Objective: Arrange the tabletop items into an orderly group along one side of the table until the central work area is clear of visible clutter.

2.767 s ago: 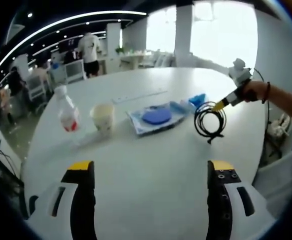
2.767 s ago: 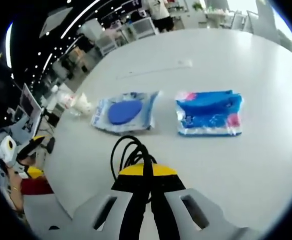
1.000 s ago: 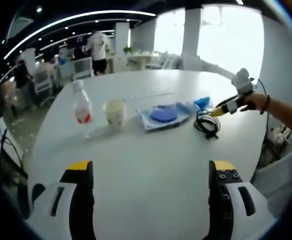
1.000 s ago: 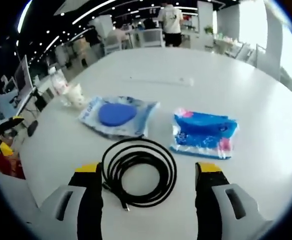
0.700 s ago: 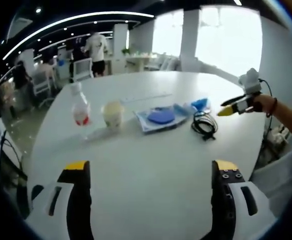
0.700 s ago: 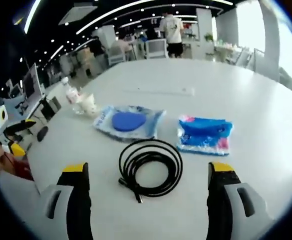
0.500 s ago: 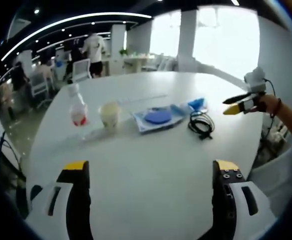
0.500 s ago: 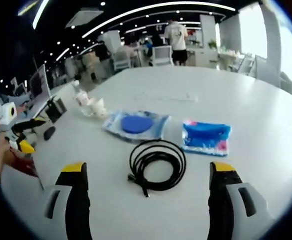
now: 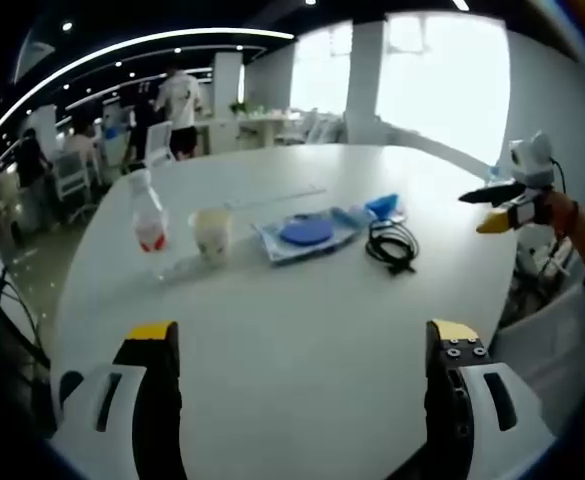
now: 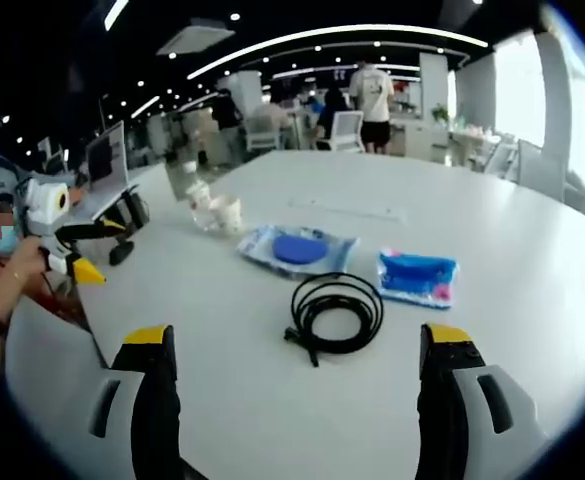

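Five items: one row across the white table (image 10: 532,300).
Cable (image 10: 337,310): black coil, flat, between both pouches.
Pouches: blue pack (image 10: 416,275); clear bag (image 10: 295,248) with blue disc.
Cup (image 9: 210,233), bottle (image 9: 148,212): upright, adjacent, contents unclear.
Left gripper (image 9: 297,335), right gripper (image 10: 297,340): jaws wide apart, empty.

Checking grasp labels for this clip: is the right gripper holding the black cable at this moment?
No. In the right gripper view the black cable lies coiled on the table, ahead of the open right gripper, whose jaws stand wide apart and touch nothing.
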